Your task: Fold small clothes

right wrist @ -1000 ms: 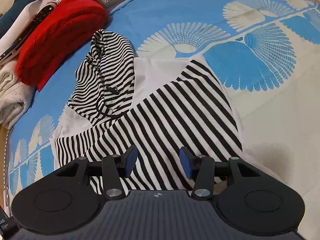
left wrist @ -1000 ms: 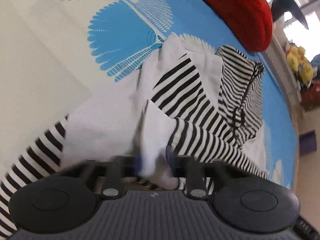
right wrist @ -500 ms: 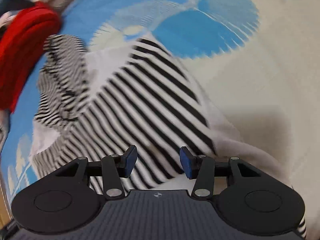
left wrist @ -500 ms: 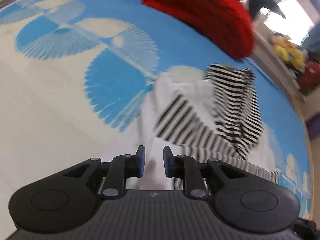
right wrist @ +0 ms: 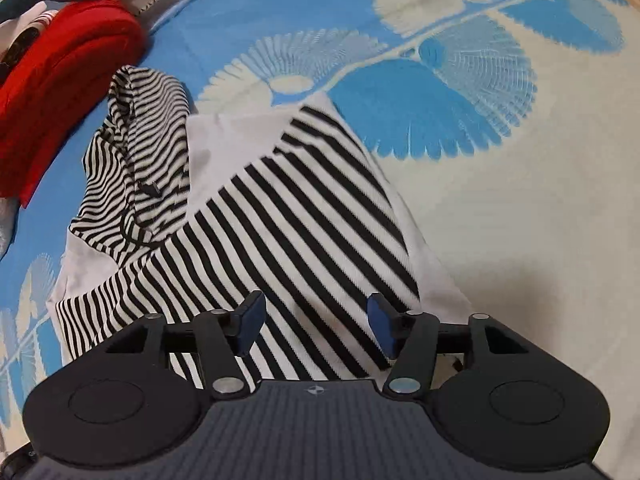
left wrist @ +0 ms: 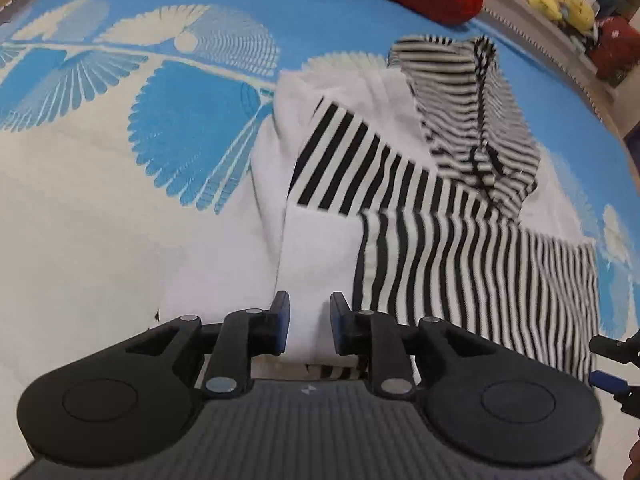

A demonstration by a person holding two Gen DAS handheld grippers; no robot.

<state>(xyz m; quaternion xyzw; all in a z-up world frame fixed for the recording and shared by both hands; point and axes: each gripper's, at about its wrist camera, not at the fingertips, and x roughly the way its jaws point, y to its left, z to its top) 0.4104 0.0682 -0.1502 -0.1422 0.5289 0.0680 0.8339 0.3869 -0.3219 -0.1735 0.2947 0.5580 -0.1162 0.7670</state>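
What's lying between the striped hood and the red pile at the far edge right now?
Nothing: in the right wrist view only bare blue bedspread separates the striped hood from the red pile; they lie apart.

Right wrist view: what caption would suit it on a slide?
Open right gripper poised over a partly folded striped hoodie on a blue-and-cream patterned cloth.

Both jaws just widened: left gripper (left wrist: 306,322) narrowly (right gripper (right wrist: 316,326) wider).

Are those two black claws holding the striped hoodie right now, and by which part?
Neither holds it. The left gripper, jaws just opening, has let go; the white fabric of the hoodie lies below them. The right gripper, jaws widening, hovers over its striped sleeve.
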